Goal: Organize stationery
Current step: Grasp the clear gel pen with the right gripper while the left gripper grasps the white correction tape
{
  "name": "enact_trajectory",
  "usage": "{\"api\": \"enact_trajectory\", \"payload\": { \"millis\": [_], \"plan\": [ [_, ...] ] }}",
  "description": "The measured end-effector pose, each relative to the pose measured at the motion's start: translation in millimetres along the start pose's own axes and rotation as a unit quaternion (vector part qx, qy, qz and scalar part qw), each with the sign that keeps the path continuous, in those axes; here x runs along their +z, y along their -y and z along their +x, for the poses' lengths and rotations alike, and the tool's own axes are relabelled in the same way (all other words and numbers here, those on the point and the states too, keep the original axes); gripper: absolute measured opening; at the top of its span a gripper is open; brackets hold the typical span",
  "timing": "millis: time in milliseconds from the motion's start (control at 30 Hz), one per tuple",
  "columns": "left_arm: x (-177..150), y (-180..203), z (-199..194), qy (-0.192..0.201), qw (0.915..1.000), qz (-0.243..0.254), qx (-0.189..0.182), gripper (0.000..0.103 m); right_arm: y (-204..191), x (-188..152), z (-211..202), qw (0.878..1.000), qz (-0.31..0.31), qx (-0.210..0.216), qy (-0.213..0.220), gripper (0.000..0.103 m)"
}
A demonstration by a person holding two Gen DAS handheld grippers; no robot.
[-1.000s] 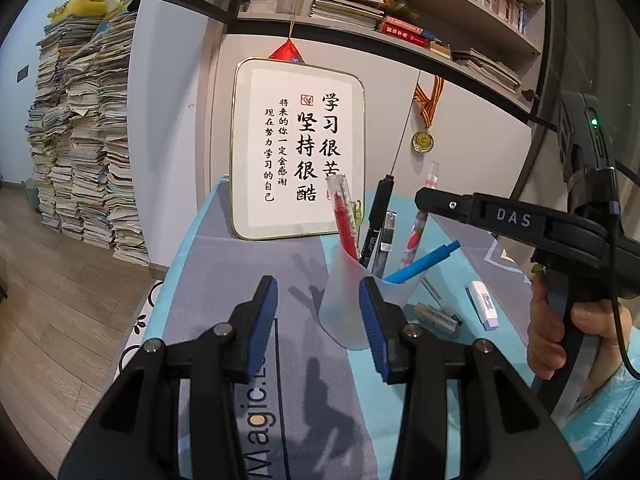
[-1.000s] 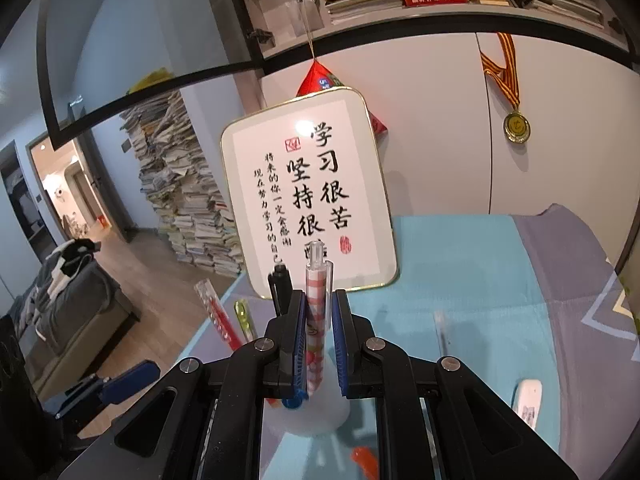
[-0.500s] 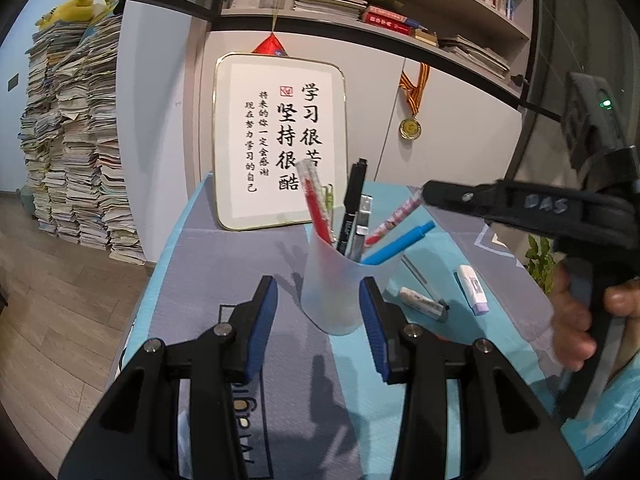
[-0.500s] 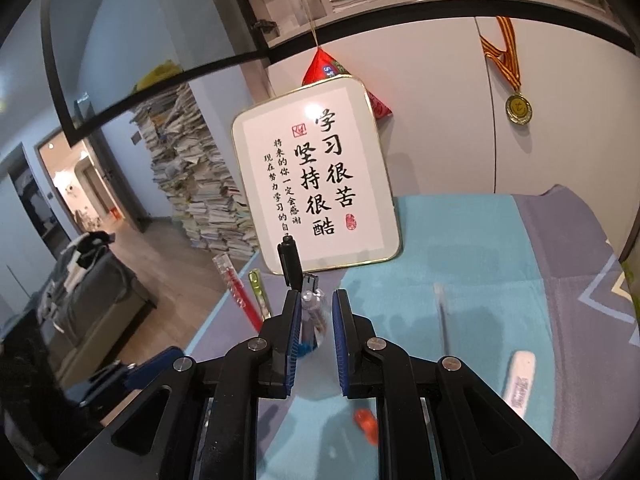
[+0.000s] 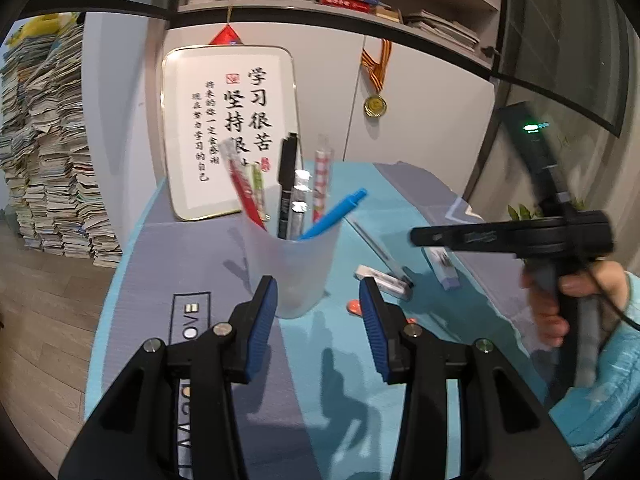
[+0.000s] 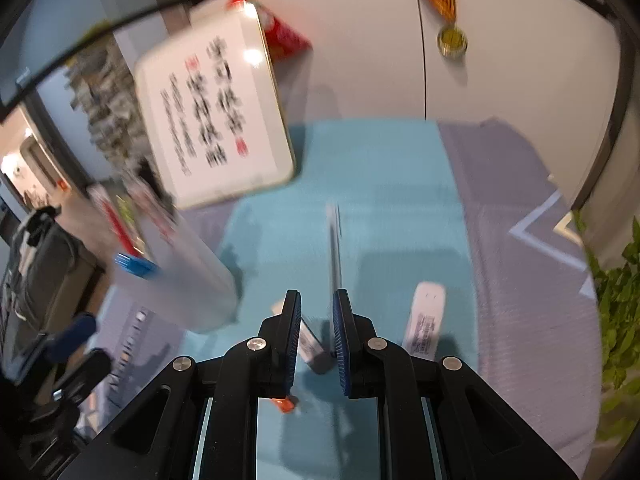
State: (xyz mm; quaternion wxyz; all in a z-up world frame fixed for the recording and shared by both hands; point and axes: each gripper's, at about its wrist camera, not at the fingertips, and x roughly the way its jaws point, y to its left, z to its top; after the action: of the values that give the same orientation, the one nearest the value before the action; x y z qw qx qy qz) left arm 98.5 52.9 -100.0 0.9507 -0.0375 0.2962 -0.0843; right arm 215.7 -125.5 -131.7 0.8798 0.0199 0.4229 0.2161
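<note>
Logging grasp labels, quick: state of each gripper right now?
Left gripper: open, empty, jaws apart just short of the frosted translucent plastic pen cup.
Right gripper: open a little, holding nothing.

light: even indoor | right view: motion-blurred | edges: fisheye-warped, dark corners

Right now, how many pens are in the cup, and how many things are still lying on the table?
Pens in the cup: 6 (red pen, green pen, black pen, silver pen, checked pen, blue pen)
Loose on the table: 4 (thin pen, white eraser, white stick, orange bit)
Total: 10
</note>
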Motion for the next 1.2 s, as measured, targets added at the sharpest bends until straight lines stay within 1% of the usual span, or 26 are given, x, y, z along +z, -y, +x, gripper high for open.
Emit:
{"api": "enact_trajectory", "payload": {
  "millis": [133,267,333,367,400,433,500,600,667,767,833,933,1000,1067,1100,1200],
  "plan": [
    [0,5,3,-0.007,1.0000,0.004,0.001,0.040,1,5,28,0.999,-0.007,-0.011,-0.034,0.015],
    [0,9,5,-0.012,0.9999,0.010,0.001,0.040,0,5,49,0.998,-0.010,-0.007,-0.059,0.015],
    [-1,12,8,-0.018,0.9998,0.012,0.000,0.040,0,2,58,0.997,-0.016,-0.023,-0.073,0.015],
    [0,13,10,-0.020,0.9997,0.013,-0.003,0.040,-1,-1,61,0.997,-0.025,-0.027,-0.073,0.015],
    [-1,15,11,-0.022,0.9997,0.013,-0.005,0.040,-3,-2,60,0.997,-0.034,-0.028,-0.068,0.010],
    [-1,17,12,-0.024,0.9996,0.014,-0.007,0.040,-3,-3,59,0.996,-0.040,-0.033,-0.073,0.010],
    [-1,23,13,-0.027,0.9994,0.018,-0.011,0.040,-1,-7,54,0.996,-0.040,-0.034,-0.074,0.010],
    [0,31,14,-0.030,0.9991,0.025,-0.018,0.040,8,-19,35,0.997,-0.033,-0.012,-0.071,0.010],
    [-1,36,16,-0.035,0.9987,0.028,-0.023,0.040,14,-32,13,0.997,-0.029,0.009,-0.067,0.010],
    [0,47,24,-0.047,0.9978,0.032,-0.035,0.040,25,-50,-23,0.998,-0.021,0.024,-0.049,0.010],
    [2,58,29,-0.056,0.9966,0.039,-0.046,0.040,39,-63,-50,1.000,-0.011,0.011,-0.023,0.010],
    [5,79,39,-0.070,0.9939,0.054,-0.066,0.040,67,-78,-78,0.999,0.016,-0.030,0.008,0.010],
    [11,95,49,-0.079,0.9920,0.062,-0.077,0.040,83,-87,-81,0.998,0.035,-0.048,0.005,0.010],
    [20,107,61,-0.085,0.9908,0.066,-0.083,0.040,96,-97,-78,0.997,0.049,-0.059,-0.007,0.010],
    [24,114,67,-0.087,0.9907,0.066,-0.081,0.040,100,-101,-76,0.997,0.052,-0.059,-0.012,0.010],
    [31,128,83,-0.095,0.9902,0.069,-0.076,0.042,101,-110,-68,0.998,0.053,-0.042,-0.021,0.010]
  ]
}}
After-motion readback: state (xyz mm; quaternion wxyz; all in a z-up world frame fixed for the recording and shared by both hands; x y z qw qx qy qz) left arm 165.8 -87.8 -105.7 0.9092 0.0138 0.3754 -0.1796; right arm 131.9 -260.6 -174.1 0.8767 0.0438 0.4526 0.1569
